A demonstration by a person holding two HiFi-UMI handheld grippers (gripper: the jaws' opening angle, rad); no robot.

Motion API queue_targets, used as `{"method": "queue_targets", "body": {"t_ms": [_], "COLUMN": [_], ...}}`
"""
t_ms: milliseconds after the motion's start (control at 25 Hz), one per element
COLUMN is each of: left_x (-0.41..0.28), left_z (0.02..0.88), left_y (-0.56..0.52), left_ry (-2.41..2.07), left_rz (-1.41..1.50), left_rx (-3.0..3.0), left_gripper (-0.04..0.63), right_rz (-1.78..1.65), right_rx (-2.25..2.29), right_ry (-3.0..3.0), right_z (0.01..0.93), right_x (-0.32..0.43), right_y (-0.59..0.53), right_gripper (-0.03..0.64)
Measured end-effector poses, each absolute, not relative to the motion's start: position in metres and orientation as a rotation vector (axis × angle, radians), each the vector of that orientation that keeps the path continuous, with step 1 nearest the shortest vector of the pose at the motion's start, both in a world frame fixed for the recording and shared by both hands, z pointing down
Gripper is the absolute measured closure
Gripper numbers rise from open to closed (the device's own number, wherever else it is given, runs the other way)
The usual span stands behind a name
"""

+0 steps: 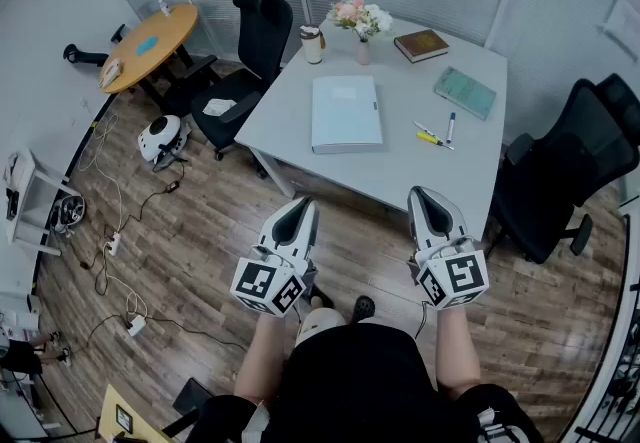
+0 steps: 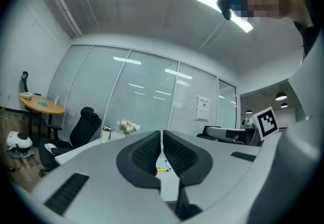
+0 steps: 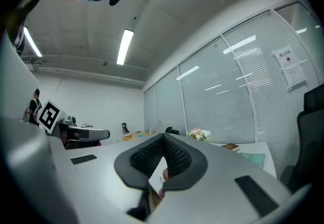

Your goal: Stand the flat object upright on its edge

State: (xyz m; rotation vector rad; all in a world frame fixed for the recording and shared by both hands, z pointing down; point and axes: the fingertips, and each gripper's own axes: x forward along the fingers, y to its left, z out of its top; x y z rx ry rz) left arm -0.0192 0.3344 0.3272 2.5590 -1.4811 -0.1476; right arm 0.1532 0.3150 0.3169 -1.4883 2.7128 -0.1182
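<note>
Folder (image 1: 346, 113): lying flat mid-bench (image 1: 400, 166), untouched.
Left gripper (image 1: 299, 206): held level, short of the bench; fingers (image 2: 144, 152) closed on nothing.
Right gripper (image 1: 421, 199): likewise closed and empty.
Step in hand: fingers to be opened, one long edge pinched, then tipped up slowly and steadied.

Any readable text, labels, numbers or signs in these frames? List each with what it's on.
No text can be read anywhere.
Wall notice: printed, too small to read.
Brown book, teal book: covers too small to read.
Blue folder: pale label patch, nothing legible.
Marker cubes: black-and-white squares, no letters.
</note>
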Motion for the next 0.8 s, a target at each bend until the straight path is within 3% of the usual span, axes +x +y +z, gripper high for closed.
{"method": "queue_targets", "body": {"t_ms": [800], "left_x": [-0.013], "left_z": [0.331], "left_y": [0.348], "left_ry": [-1.506], "left_rz": [-0.116], "left_rx": [2.527], "left_gripper": [0.563], "right_rz": [-0.151], "right_rx": [-1.479], "right_ry": [2.686], "right_z": [0.322], "right_x": [0.163], "right_y": [0.325], "right_gripper": [0.600]}}
